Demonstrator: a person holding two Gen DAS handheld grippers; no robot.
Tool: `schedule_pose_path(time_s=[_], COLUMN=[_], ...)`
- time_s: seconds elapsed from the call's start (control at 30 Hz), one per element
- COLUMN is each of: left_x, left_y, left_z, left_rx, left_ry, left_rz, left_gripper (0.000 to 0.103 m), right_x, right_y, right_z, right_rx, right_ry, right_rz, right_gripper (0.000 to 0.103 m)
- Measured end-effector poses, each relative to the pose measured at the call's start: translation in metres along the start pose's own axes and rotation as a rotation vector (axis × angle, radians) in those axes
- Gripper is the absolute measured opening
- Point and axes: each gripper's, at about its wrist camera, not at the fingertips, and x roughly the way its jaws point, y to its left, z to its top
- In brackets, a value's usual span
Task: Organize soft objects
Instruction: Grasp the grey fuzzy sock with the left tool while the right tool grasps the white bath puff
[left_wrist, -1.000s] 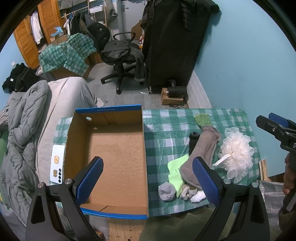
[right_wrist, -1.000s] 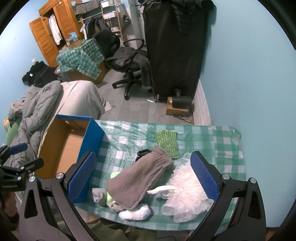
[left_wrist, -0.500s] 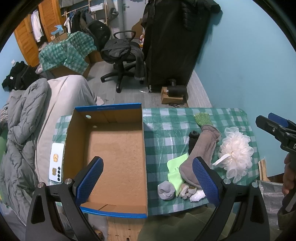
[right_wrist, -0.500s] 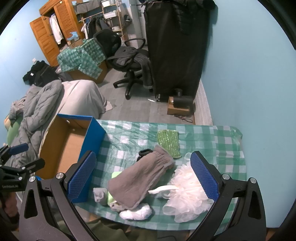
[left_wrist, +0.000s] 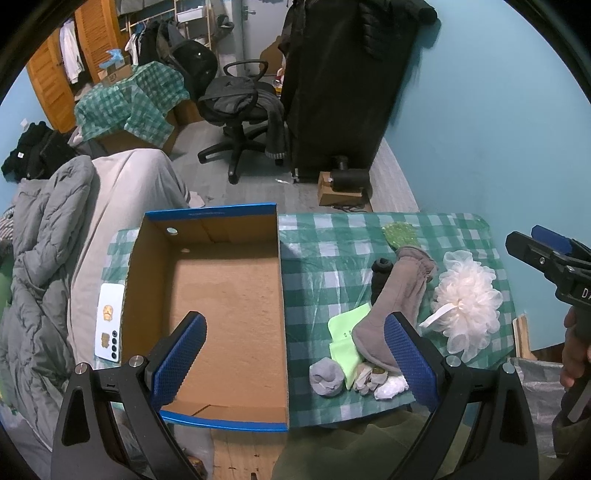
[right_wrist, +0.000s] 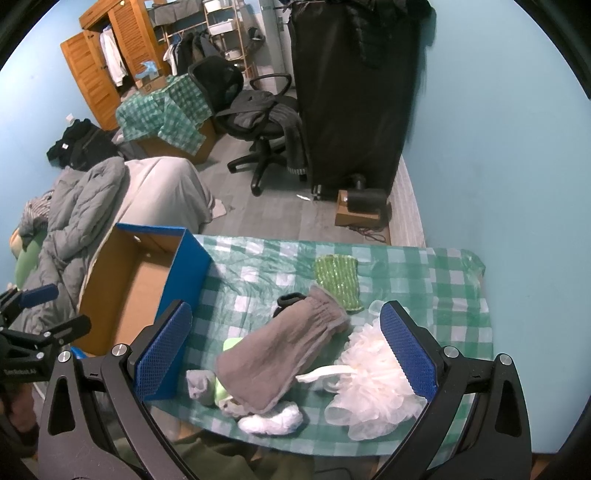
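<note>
An open cardboard box (left_wrist: 225, 295) with blue rims sits empty on the left of a green-checked table (left_wrist: 332, 266). Right of it lie a grey mitt (left_wrist: 399, 295), a white mesh puff (left_wrist: 466, 306), a green sponge cloth (left_wrist: 400, 234), a pale green cloth (left_wrist: 345, 328), a grey sock ball (left_wrist: 325, 376), a white sock (left_wrist: 389, 387) and a black roll (left_wrist: 380, 275). My left gripper (left_wrist: 295, 363) hangs open high over the box's near right edge. My right gripper (right_wrist: 284, 349) hangs open above the mitt (right_wrist: 280, 349) and puff (right_wrist: 373, 384). Both hold nothing.
A white phone (left_wrist: 109, 321) lies left of the box beside a grey quilt (left_wrist: 40, 258). Beyond the table stand an office chair (left_wrist: 240, 110) and a tall black wardrobe (left_wrist: 343, 81). A blue wall (left_wrist: 498, 129) borders the table's right side.
Both views have shifted very slightly, as if the grippers drifted a little. The objects on the table lie where they were, and both grippers stay open.
</note>
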Motion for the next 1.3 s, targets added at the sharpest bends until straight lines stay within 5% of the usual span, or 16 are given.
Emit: schedule_pose_path(time_s=[0.33,1.3], left_x=[0.016,0.124], left_y=[-0.010,-0.099], left_z=[0.002,-0.001], left_rx=[0.012,0.267], left_ry=[0.038,0.203], left_rz=[-0.040,-0.056], left_gripper=[0.098,0.098], right_x=[0.005,0.063], right_y=[-0.007,-0.129], right_z=[-0.012,-0.058], right_rx=[0.015,0.161], right_ry=[0.013,0.228], right_rz=[-0.011,-0.038], right_gripper=[0.101,0.101])
